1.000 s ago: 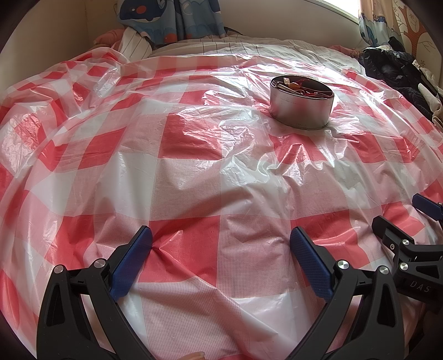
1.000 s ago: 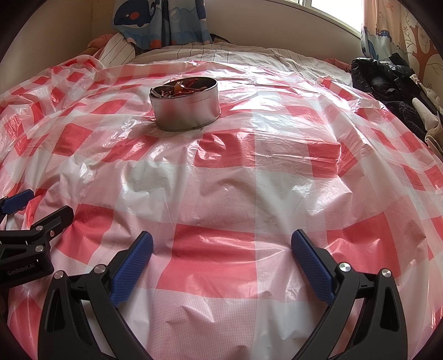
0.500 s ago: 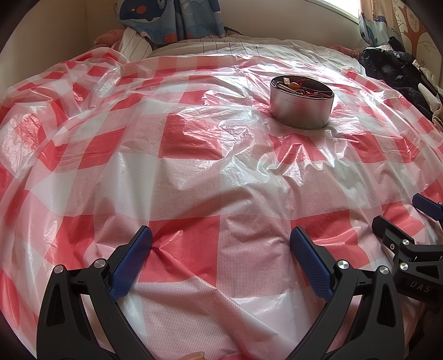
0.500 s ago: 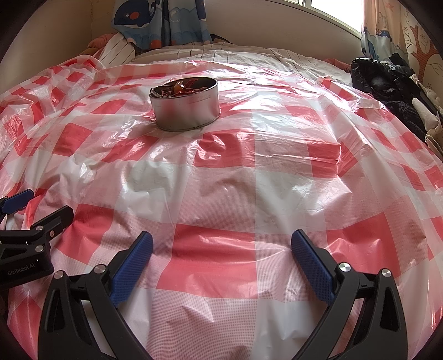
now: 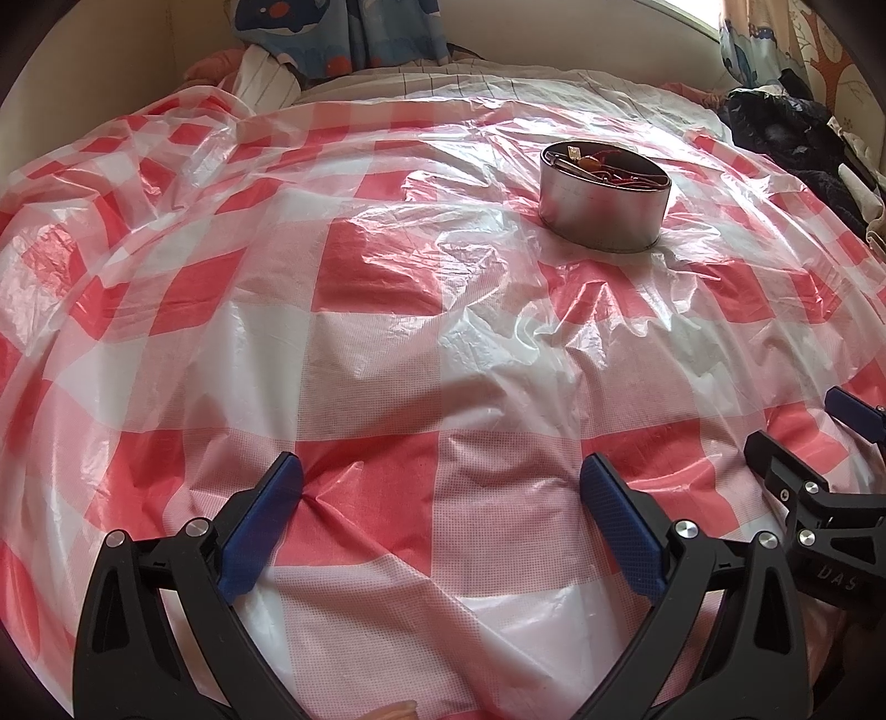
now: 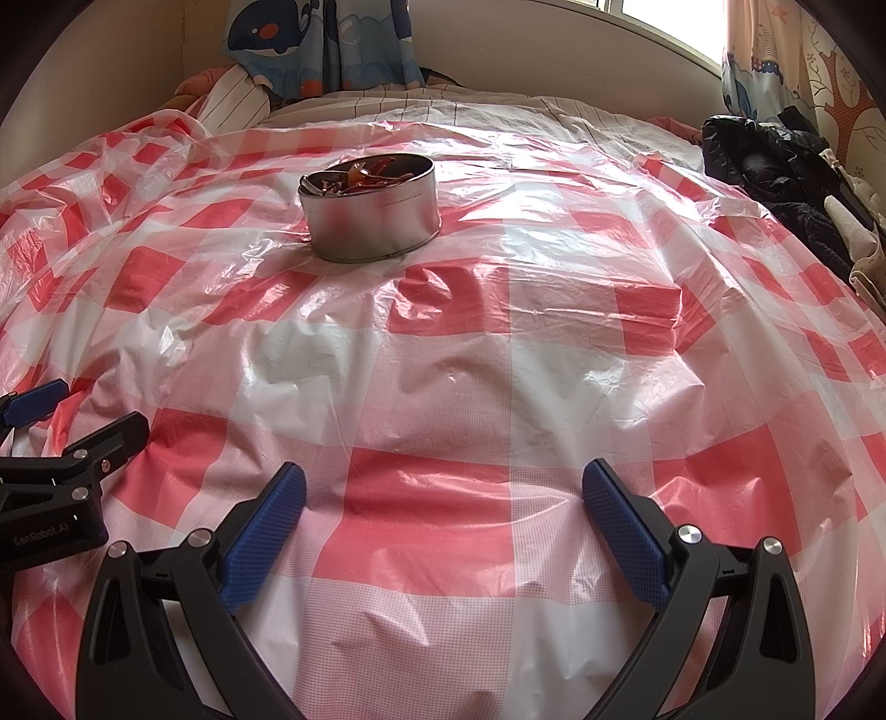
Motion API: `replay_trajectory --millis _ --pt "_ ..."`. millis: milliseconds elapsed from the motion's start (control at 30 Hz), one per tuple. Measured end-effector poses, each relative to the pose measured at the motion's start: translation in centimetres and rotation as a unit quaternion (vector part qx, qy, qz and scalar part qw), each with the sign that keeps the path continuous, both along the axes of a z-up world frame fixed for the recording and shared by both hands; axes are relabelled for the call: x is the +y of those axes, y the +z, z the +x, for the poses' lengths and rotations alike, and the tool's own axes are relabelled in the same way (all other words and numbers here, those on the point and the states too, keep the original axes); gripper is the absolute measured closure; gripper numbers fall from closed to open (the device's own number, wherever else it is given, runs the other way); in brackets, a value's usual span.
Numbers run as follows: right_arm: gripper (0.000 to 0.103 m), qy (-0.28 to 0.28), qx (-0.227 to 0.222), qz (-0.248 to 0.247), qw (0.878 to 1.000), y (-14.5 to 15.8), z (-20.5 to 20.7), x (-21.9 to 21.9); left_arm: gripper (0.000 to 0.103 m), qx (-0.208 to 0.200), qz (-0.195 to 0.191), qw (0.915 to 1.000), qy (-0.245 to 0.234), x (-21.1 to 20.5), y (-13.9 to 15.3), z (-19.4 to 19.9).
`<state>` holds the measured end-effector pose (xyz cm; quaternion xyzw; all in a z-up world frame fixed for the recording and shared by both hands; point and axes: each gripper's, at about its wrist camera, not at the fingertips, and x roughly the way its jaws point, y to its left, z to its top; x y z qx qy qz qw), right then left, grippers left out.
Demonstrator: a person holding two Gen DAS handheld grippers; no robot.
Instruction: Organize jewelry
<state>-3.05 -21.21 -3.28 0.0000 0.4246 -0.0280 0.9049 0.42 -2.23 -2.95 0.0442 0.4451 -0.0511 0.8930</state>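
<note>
An oval metal tin [image 5: 604,204] stands upright on the bed, on a red and white checked plastic sheet [image 5: 387,310]. In the left wrist view its long axis runs from upper left to lower right; in the right wrist view [image 6: 370,215] it runs almost left to right, slightly rising to the right. The tin is without lid and inside it lies a pile of jewelry [image 6: 362,176], reddish-brown and silver pieces mixed together; single pieces I cannot tell apart.

The sheet is wrinkled and shiny, and between the tin and both grippers only bare sheet lies. Beyond the sheet is a striped bedcover [image 6: 421,105], and a curtain with a whale print [image 6: 310,39] hangs at the wall. At the right side of the bed is a heap of dark clothes [image 6: 775,166], well apart from the tin.

The left gripper [image 5: 441,487] is spread wide and holds nothing; its blue fingertips are low over the sheet. The right gripper [image 6: 443,490] is equally wide apart and also empty. The two grippers are side by side, both far from the tin.
</note>
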Motion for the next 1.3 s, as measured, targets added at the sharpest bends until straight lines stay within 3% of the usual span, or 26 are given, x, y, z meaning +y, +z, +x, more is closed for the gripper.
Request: replay_trajectory --millis 1300 --pt "0.007 -0.001 0.023 -0.008 1.000 -0.46 0.64 -0.49 0.007 0.004 0.020 0.9998 0.000 -0.35 -0.08 0.53"
